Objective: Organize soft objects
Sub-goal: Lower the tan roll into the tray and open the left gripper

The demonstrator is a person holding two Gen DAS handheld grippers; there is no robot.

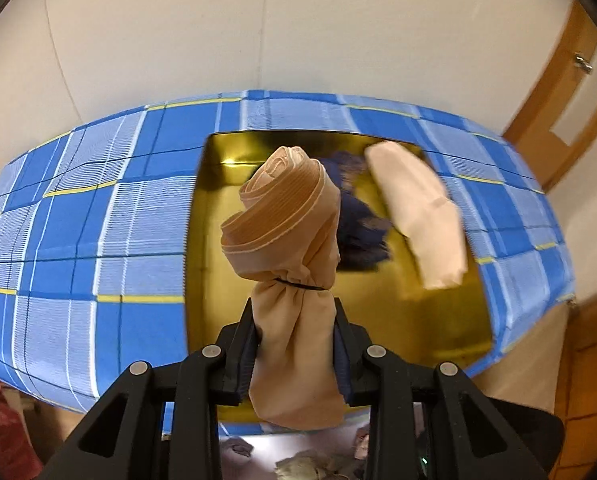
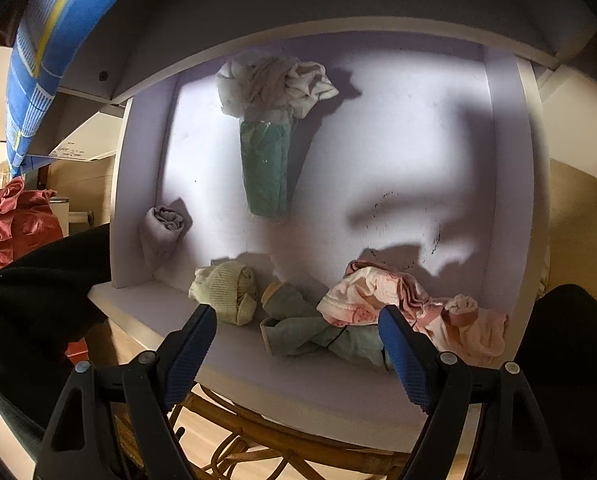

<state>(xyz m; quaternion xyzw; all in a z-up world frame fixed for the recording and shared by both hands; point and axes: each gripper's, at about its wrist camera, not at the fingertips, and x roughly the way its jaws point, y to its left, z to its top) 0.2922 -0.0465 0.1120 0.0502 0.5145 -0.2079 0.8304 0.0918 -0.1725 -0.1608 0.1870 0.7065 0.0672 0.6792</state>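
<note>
My left gripper (image 1: 294, 312) is shut on a rolled peach cloth bundle (image 1: 286, 220) tied with a black band, held above a gold tray (image 1: 218, 240). In the tray lie a pale pink rolled cloth (image 1: 422, 216) and a dark blue cloth (image 1: 358, 216). My right gripper (image 2: 298, 316) is open and empty over the front of a white drawer (image 2: 378, 140). Just beyond its fingers lie a grey-blue cloth bundle (image 2: 298, 320), a pale yellow knit roll (image 2: 226, 292) and pink cloths (image 2: 398, 300). A green and white bundle (image 2: 266, 128) lies further back, and a lilac roll (image 2: 160, 232) at the left wall.
The tray sits on a table with a blue checked cloth (image 1: 78, 220), against a white wall. A wooden door (image 1: 558, 92) is at the right. A red cloth (image 2: 14, 220) and wicker furniture (image 2: 258, 440) are beside and below the drawer.
</note>
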